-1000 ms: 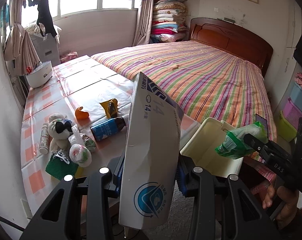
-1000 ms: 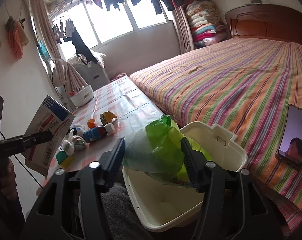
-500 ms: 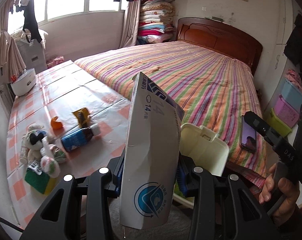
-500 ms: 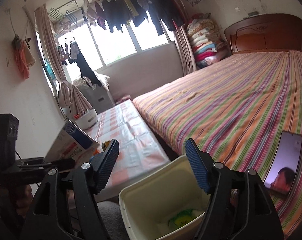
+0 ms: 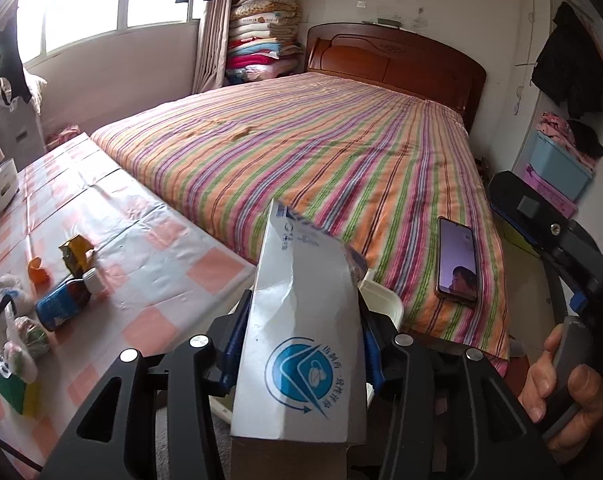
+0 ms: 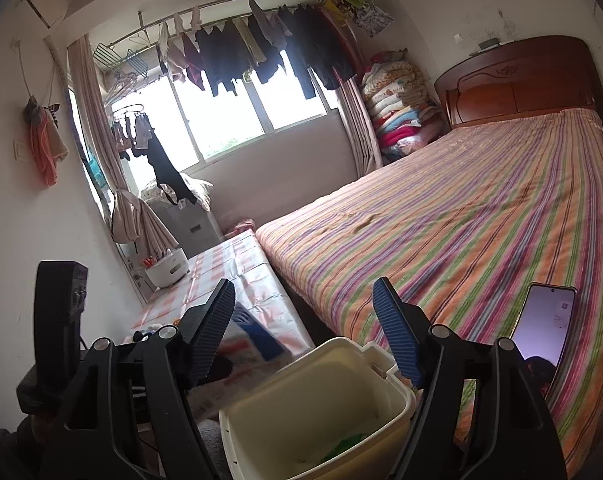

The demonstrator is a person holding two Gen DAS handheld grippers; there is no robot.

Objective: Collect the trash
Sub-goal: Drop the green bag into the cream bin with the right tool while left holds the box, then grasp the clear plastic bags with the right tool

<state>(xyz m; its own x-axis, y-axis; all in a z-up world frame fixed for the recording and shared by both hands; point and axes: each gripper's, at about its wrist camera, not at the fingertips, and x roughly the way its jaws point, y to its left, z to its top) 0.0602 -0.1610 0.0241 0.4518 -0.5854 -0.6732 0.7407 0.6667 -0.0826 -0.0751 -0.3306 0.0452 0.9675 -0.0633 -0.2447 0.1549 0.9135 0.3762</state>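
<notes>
The green bag is no longer carried: the right gripper (image 6: 304, 322) stands wide apart with nothing between its fingers, having just been opening, and a scrap of green is seen at the bottom of the cream bin (image 6: 401, 396), so that piece counts as collected. The white and blue carton (image 5: 301, 344) has been swung across from the tabletop (image 5: 153, 260) and is now held above the bin's rim, between the fingers of the left gripper (image 5: 299, 340), whose jaws have just been easing apart; a drop looks imminent. The bottle (image 5: 63, 306) and small wrappers are left on the tabletop for later
</notes>
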